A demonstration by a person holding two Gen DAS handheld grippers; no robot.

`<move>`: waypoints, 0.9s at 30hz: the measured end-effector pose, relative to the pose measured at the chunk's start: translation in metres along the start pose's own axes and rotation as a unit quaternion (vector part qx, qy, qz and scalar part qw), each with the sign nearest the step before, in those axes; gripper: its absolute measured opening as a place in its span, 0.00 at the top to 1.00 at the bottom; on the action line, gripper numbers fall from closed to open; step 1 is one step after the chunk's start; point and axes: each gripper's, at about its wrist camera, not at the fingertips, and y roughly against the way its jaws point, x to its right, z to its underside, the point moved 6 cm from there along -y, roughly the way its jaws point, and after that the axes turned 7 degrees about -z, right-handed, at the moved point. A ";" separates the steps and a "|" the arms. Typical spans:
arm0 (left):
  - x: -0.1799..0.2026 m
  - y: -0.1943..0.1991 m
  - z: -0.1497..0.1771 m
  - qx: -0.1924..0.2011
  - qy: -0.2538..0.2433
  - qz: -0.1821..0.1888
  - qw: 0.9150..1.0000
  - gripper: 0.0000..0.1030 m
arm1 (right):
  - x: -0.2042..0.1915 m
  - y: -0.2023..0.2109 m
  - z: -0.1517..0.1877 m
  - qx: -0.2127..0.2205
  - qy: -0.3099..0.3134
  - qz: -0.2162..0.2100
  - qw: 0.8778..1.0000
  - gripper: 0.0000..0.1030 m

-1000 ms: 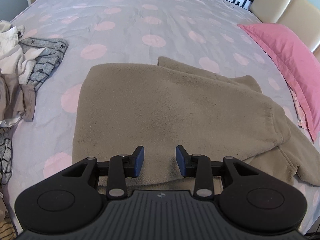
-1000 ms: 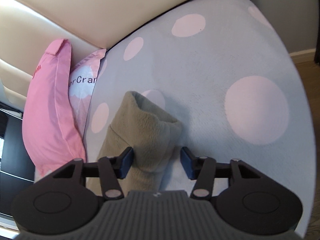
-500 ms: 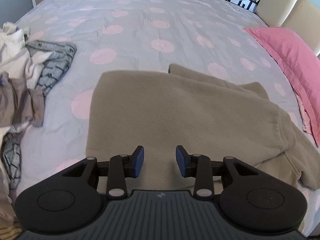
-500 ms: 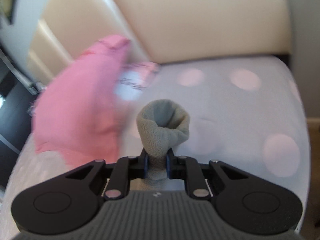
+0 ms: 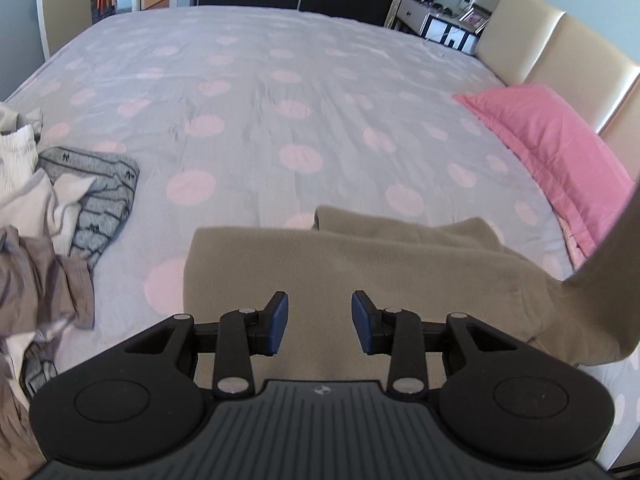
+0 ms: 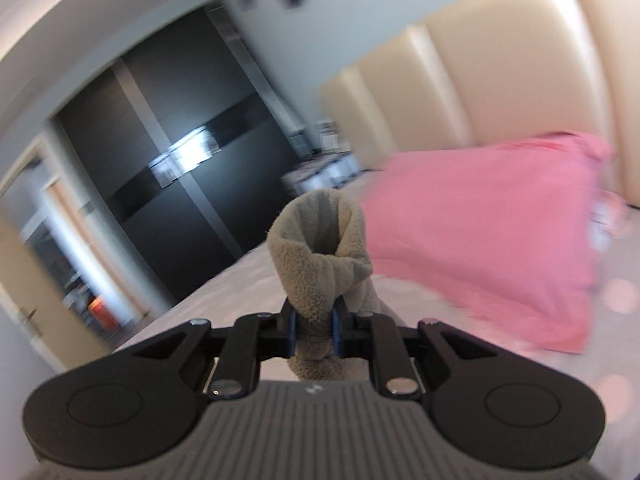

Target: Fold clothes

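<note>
A beige fleece top (image 5: 360, 264) lies flat on the bed. My left gripper (image 5: 320, 320) hovers above its near part, open, with nothing between the blue pads. One sleeve (image 5: 608, 248) rises off the bed at the right edge of the left wrist view. In the right wrist view, my right gripper (image 6: 314, 330) is shut on that sleeve's cuff (image 6: 320, 240), which stands up bunched in front of the pads, lifted well off the bed. The right wrist view is blurred by motion.
The polka-dot bed cover (image 5: 280, 100) stretches far ahead. A pile of other clothes (image 5: 60, 208) lies at the left edge. A pink pillow (image 5: 552, 140) rests against the cream headboard (image 5: 560, 52). A dark wardrobe (image 6: 180, 160) stands beyond the bed.
The right gripper closed on the sleeve cuff, then lifted it high and swung it, rolling as it went. The left gripper rose a little above the top and stayed open.
</note>
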 end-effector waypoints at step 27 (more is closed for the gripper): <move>-0.099 -0.012 0.005 0.023 0.035 0.005 0.999 0.58 | -0.194 -0.128 0.349 -0.329 0.121 -0.158 0.923 0.66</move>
